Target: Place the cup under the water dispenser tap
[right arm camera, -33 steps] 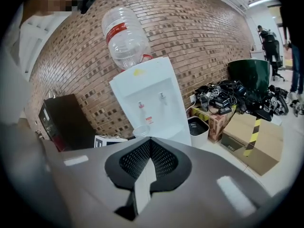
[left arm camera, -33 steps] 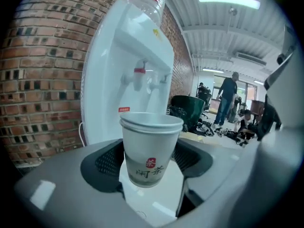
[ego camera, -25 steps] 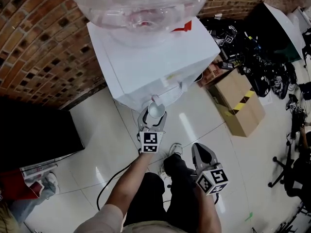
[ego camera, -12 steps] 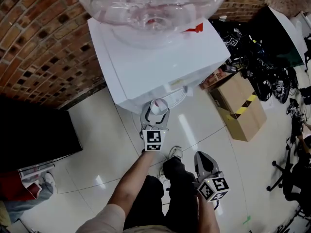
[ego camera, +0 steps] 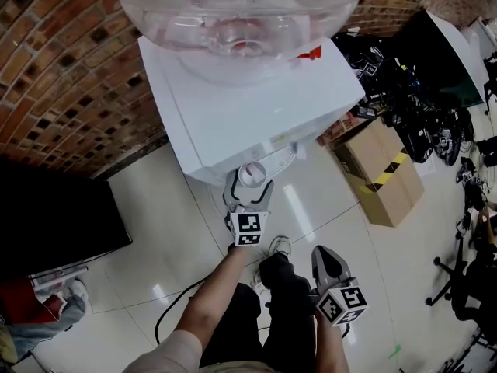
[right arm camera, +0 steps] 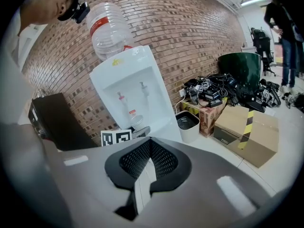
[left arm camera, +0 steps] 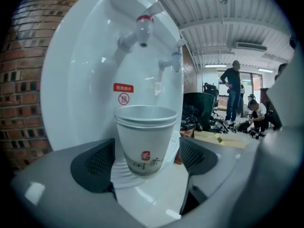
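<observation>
The paper cup (left arm camera: 145, 139) stands on the dispenser's white ridged drip tray (left arm camera: 122, 177), below the two taps and roughly in line with the red-banded tap (left arm camera: 143, 28). The left gripper (ego camera: 248, 185) reaches in around it. Its jaws are opening, with the cup between the dark pads (left arm camera: 95, 163), and a thin gap shows on either side. The right gripper (right arm camera: 149, 144) hangs back by the person's legs with its jaws closed together and nothing between them.

The water dispenser (ego camera: 248, 103) is a white cabinet with a clear bottle (ego camera: 233, 6) on top, set against a brick wall (ego camera: 62, 68). To its left stands a black cabinet (ego camera: 54, 216). To its right are a small bin (right arm camera: 187, 121), a cardboard box (ego camera: 380, 173) with a yellow-and-black stripe, and a heap of black cables and gear (ego camera: 411, 103). A dark green tub (right arm camera: 240, 65) sits behind that heap.

The floor (ego camera: 171, 231) is glossy pale tile, and a black cable (ego camera: 175, 298) trails across it. Beyond the dispenser, people (left arm camera: 232, 91) stand and crouch under ceiling strip lights.
</observation>
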`<state>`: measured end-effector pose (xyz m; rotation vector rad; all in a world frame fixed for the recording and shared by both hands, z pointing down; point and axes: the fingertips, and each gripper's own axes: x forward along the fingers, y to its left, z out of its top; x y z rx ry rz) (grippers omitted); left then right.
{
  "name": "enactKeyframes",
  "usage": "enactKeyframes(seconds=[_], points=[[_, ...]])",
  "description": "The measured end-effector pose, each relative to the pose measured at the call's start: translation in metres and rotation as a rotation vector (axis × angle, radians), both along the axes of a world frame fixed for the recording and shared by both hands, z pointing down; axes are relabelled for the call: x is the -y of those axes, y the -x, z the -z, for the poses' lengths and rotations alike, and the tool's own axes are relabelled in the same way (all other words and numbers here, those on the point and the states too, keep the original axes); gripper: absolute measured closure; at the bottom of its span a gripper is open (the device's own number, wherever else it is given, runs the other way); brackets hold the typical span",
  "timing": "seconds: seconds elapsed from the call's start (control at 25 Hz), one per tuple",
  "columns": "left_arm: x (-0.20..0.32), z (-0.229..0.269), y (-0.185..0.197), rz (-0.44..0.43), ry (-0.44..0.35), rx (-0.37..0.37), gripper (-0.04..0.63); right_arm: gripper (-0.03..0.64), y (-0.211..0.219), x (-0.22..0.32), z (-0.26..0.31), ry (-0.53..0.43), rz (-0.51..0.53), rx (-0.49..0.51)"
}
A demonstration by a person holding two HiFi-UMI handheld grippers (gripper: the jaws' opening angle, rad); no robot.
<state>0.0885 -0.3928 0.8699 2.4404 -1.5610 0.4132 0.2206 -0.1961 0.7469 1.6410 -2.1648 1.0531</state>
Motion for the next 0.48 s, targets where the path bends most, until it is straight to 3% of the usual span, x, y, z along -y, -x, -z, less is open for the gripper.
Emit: enactKeyframes(seconds=[0.24,0.48], points=[[-0.04,0.016,0.015,-0.005,0.078,-0.029,0.173,0.617,0.004,0.007,0.03,-0.012,-0.008,0.006],[-0.098,0.094,0.036,-0.073,0.124,-0.023,0.192,0.617,0.008,0.005,0.097,-0.018,-0.025,0.041]])
